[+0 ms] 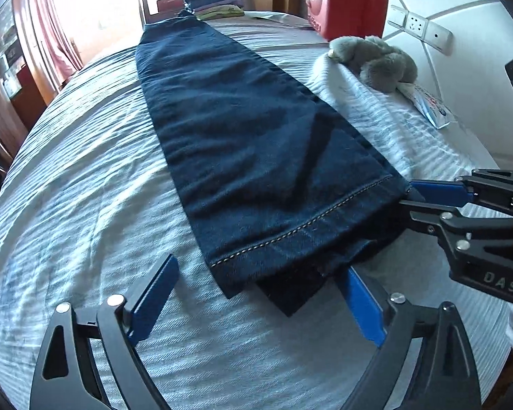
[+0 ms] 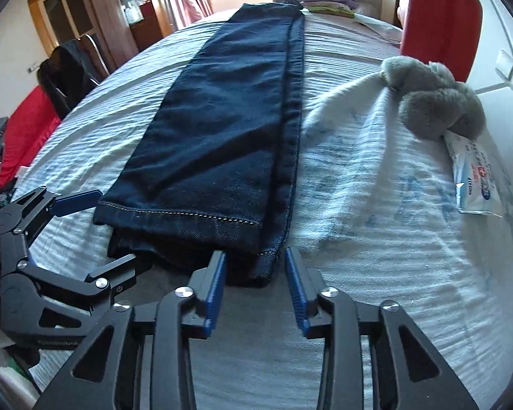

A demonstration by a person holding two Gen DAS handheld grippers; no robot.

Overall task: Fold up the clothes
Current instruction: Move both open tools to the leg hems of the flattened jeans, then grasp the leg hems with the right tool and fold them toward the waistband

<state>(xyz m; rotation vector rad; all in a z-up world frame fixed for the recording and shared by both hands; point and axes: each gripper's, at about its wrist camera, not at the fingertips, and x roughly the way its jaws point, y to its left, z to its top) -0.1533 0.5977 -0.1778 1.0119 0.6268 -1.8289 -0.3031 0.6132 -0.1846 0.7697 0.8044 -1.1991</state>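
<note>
We see dark jeans (image 1: 242, 157) laid lengthwise on the bed (image 1: 85, 205), legs stacked one on the other, hems at the near end, waist at the far end beside a stack of folded clothes (image 1: 215, 1).

Left hand-held gripper (image 1: 253, 294): jaws wide apart, straddling the near hem corner of the jeans. The blue pads (image 1: 154, 297) sit either side of the hem with clear gaps, not pressing the denim. State: open, nothing gripped.

Right hand-held gripper (image 2: 256, 283): at the other hem corner of the jeans, on the seam side. The 2 blue pads (image 2: 219, 283) flank the stacked hem edge with a narrow gap; denim sits between the tips. In the right wrist view no pad clearly presses the cloth; in the left wrist view its tips meet the jeans corner. We read it as not yet clamped.

Relative to the jeans: grey plush toy (image 2: 434, 102) on a white pillow off the seam side, wipes pack (image 2: 475, 177) just beyond the toy, red suitcase (image 2: 437, 13) past the waist on that side.
</note>
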